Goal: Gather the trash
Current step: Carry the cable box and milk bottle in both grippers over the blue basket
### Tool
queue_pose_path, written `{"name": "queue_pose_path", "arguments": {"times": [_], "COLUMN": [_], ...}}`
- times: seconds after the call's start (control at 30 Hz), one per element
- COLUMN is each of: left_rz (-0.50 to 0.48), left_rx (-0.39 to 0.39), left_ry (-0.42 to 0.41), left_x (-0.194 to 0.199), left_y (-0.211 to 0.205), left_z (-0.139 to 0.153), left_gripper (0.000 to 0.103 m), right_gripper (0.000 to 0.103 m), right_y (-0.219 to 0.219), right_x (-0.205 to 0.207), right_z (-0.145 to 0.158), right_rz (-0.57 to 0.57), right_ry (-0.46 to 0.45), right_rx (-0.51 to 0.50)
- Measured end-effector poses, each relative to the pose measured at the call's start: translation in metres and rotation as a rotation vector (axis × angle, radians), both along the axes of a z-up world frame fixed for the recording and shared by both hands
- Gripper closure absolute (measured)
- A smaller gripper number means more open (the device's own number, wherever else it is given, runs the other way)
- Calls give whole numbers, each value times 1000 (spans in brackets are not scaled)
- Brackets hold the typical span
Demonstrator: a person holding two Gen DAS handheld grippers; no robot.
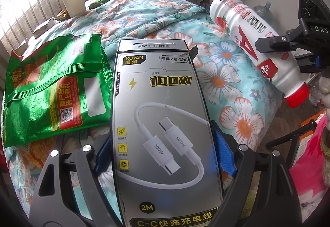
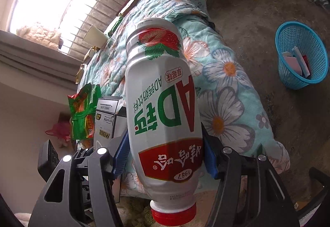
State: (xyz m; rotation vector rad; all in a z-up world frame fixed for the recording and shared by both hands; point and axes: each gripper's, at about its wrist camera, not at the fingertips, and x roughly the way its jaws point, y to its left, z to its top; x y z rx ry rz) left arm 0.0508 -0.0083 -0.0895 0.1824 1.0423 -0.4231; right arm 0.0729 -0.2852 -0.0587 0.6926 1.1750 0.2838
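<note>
**Both claws loaded: cable box left, AD bottle right**

Left claw (image 1: 163,156) pinching grey cable box (image 1: 163,115) by its long edges, blue pads on both sides, box held above the bed (image 1: 144,18), printed face to the camera, "100W" and "2M" readable. Box's top flap is open.

Right claw (image 2: 167,156) pinching white drink bottle (image 2: 163,103) around its lower body, red cap (image 2: 173,214) toward the camera, base pointing away. Strawberry print and "AD" label upside down in the right wrist view. Bottle is off the bed, in the air over the quilt edge.

In the left wrist view the same bottle sits upper right, tilted, cap down, with the other claw's finger across it.

Green snack wrapper (image 1: 53,90) lies crumpled on the floral quilt, just beside the box's left edge; touching or not, cannot tell. Paper cup (image 1: 73,1) stands farther back on the bed near the window bars.

Blue mesh basket (image 2: 301,55) on the concrete floor (image 2: 247,10), well apart from the bed, tipped toward the camera, a few flat items inside.
</note>
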Motion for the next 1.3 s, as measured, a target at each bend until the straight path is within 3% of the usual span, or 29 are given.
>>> {"name": "queue_pose_path", "arguments": {"times": [0.5, 0.8, 1.03, 1.3], "left_rz": [-15, -56, -161, -341], "left_rx": [-16, 17, 4, -54], "left_ry": [-36, -76, -103, -97], "left_x": [-11, -17, -12, 24], "left_y": [-11, -37, -86, -182], "left_z": [17, 30, 49, 69], "left_gripper": [24, 24, 24, 24], "right_gripper": [43, 43, 43, 43], "right_y": [-20, -60, -123, -207], "right_x": [-21, -44, -71, -105], "right_z": [1, 5, 6, -12], "right_rz": [-65, -141, -297, -530], "right_ry": [-43, -117, -166, -185], "right_rx": [94, 155, 165, 158]}}
